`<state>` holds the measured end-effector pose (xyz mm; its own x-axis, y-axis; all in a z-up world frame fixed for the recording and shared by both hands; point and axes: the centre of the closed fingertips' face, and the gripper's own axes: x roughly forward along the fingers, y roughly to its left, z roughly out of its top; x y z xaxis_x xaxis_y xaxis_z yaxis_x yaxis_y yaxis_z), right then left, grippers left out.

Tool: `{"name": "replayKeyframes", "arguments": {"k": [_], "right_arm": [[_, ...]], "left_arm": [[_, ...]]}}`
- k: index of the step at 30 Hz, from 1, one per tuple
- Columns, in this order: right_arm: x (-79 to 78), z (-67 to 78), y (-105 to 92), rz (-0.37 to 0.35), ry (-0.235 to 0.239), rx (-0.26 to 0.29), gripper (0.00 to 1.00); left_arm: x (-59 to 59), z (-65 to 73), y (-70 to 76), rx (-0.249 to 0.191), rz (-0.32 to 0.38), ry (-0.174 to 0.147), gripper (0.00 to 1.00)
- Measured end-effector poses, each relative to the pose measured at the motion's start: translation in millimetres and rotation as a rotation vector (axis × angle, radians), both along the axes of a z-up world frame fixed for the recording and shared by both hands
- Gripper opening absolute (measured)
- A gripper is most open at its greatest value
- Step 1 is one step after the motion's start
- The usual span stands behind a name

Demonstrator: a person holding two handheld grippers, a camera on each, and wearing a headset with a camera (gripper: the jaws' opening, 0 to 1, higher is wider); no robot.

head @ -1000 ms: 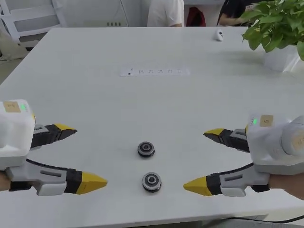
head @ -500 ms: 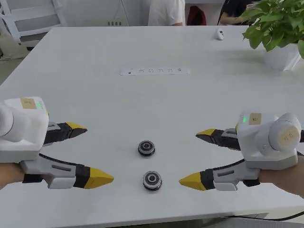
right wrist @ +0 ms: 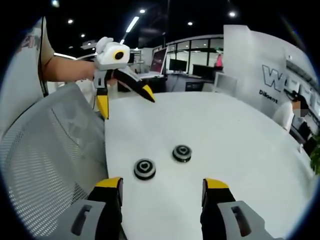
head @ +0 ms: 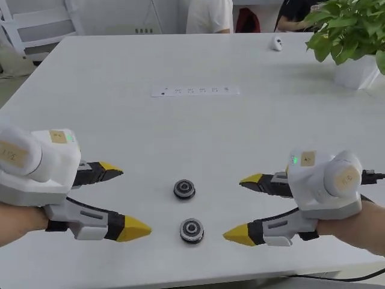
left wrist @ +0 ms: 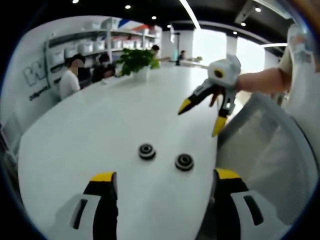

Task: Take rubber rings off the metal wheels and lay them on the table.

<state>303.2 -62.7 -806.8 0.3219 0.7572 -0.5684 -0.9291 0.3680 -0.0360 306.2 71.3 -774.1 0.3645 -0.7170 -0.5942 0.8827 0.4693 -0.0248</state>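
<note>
Flanking the upper wheel (head: 184, 189) and lower wheel (head: 191, 230) at the lower centre of the table (head: 198, 132), we hold the left gripper (head: 132, 200) and right gripper (head: 236, 208) with jaws spread wide and empty. We judge one will steady a wheel while the other peels. The rubber rings (head: 181, 230) look to be on the wheels.

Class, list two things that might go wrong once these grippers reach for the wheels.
1. The near wheel lies loose by the table edge; a jaw's nudge may slide it off.
2. The left gripper and right gripper, both open, face each other and may clash over it.
</note>
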Motion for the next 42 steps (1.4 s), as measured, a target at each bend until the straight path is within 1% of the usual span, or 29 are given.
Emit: {"name": "replayKeyframes", "arguments": {"k": [3, 8, 10, 14, 20, 23, 26, 31, 35, 42], "right_arm": [[0.7, -3.8, 2.5, 0.009, 0.007, 0.0, 0.61], [0.4, -9.3, 6.6, 0.02, 0.02, 0.0, 0.59], [-0.1, -12.7, 8.1, 0.024, 0.029, 0.0, 0.58], [-0.9, -16.9, 11.1, 0.034, 0.037, -0.003, 0.56], [0.5, -23.0, 16.3, 0.045, 0.048, -0.001, 0.54], [0.3, -28.5, 17.4, 0.054, 0.052, -0.015, 0.52], [-0.4, -30.9, 18.4, 0.062, 0.056, -0.019, 0.51], [-2.1, -35.4, 20.3, 0.073, 0.068, -0.023, 0.48], [-4.1, -38.5, 22.3, 0.084, 0.076, -0.025, 0.45], [-5.3, -40.8, 28.0, 0.094, 0.091, -0.01, 0.4]], "left_arm": [[-0.7, -5.9, -4.2, 0.009, -0.015, 0.012, 0.78], [-1.3, -12.0, -10.4, 0.011, -0.029, 0.024, 0.78], [-2.1, -15.0, -12.4, 0.011, -0.035, 0.037, 0.77], [-3.9, -20.5, -16.1, 0.019, -0.05, 0.048, 0.76], [-6.5, -27.5, -22.0, 0.025, -0.07, 0.068, 0.72], [-7.1, -30.5, -25.1, 0.03, -0.082, 0.072, 0.7], [-7.1, -33.9, -27.2, 0.04, -0.098, 0.074, 0.69], [-5.7, -36.8, -31.1, 0.04, -0.111, 0.078, 0.66], [-7.2, -40.3, -35.0, 0.046, -0.12, 0.083, 0.64], [-9.4, -44.8, -40.4, 0.052, -0.143, 0.091, 0.61]]}}
